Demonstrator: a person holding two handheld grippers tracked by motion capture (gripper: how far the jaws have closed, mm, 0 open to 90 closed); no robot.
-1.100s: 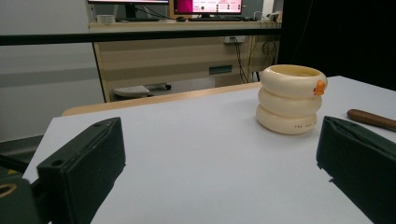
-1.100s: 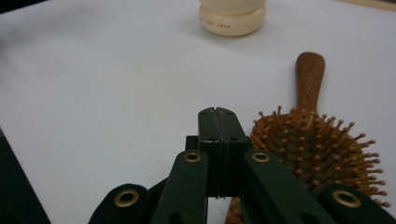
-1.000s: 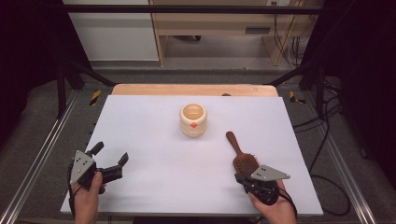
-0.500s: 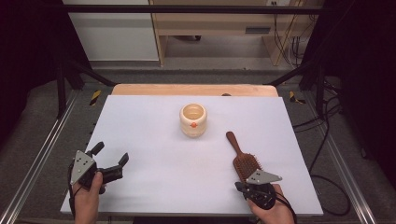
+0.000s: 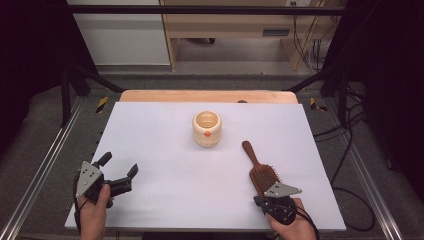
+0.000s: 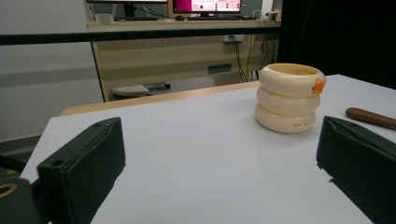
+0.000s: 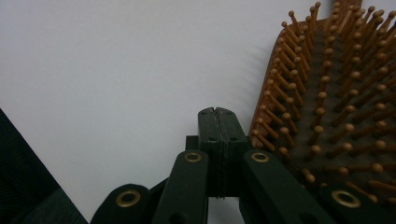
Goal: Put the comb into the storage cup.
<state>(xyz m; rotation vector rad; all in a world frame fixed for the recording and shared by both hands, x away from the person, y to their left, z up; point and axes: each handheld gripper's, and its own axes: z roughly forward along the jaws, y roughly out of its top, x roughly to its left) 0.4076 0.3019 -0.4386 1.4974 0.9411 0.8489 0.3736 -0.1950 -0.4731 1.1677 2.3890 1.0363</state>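
White tabletop [image 5: 165, 150] takes up most of the scene, with a wooden strip along its far edge and dark floor and cables beyond the rails. On it sit a cream cup [image 5: 206, 129] near the middle and a wooden hairbrush [image 5: 260, 170] lying bristles up, handle pointing away toward the cup, head close to the near right edge.

The right gripper [image 7: 218, 112] has its jaws pressed together with nothing between them, tips just beside the left rim of the brush head. To pick the brush up, I would say it needs to open first, then come in across the narrow handle rather than the bristled head, where the pads would sit badly.

The left gripper [image 5: 119, 169] rests near the left corner, jaws spread wide, well apart from everything.

Room is generous between cup and brush; the near edge is the tight spot.
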